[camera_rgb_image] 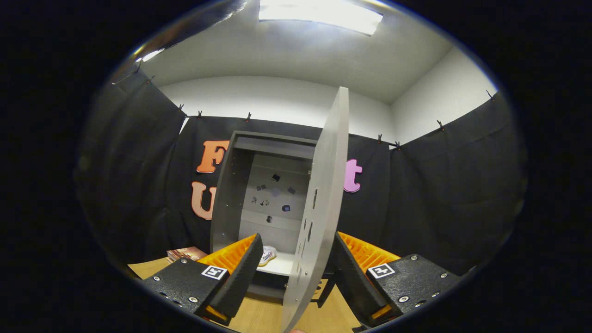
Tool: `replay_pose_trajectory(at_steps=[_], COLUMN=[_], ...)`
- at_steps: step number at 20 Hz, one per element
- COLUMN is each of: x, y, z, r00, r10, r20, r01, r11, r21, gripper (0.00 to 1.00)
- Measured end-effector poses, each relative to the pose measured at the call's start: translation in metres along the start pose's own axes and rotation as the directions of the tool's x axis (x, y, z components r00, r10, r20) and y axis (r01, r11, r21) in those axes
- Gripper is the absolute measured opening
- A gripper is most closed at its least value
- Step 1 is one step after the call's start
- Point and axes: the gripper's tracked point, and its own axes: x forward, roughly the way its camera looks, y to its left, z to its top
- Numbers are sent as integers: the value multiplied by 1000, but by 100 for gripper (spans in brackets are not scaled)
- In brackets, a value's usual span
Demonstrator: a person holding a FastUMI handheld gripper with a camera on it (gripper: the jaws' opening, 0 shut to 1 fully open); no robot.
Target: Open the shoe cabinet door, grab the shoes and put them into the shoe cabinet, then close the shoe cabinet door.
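Note:
The grey shoe cabinet (231, 185) stands open just ahead of my fingers. Its grey door (323, 199) is swung out toward me, and I see it edge-on, with small slots along its face. The door's lower edge passes between my two fingers, nearer the right one; neither finger presses on it. My gripper (294, 273) is open. A white shoe (267, 255) rests on the cabinet's bottom shelf, partly hidden behind my left finger (243, 275). The back panel inside carries several small dark marks.
The cabinet stands on a wooden tabletop (263, 317). A small reddish-brown booklet (186, 254) lies on the table left of the cabinet. Black cloth walls close in behind and on both sides. A dark bracket sits low by the right finger (351, 277).

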Motion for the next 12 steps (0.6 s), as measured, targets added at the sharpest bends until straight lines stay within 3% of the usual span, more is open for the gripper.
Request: replay_pose_trajectory(at_steps=[6, 10, 12], x=[-11, -9, -5], y=[-63, -85, -80], z=[-16, -49, -68], r00=[985, 979, 980], r10=[-169, -181, -136], r20=[-27, -92, -142], r01=[170, 188, 154], r11=[985, 979, 980], r21=[44, 77, 128], gripper=[95, 95, 95])
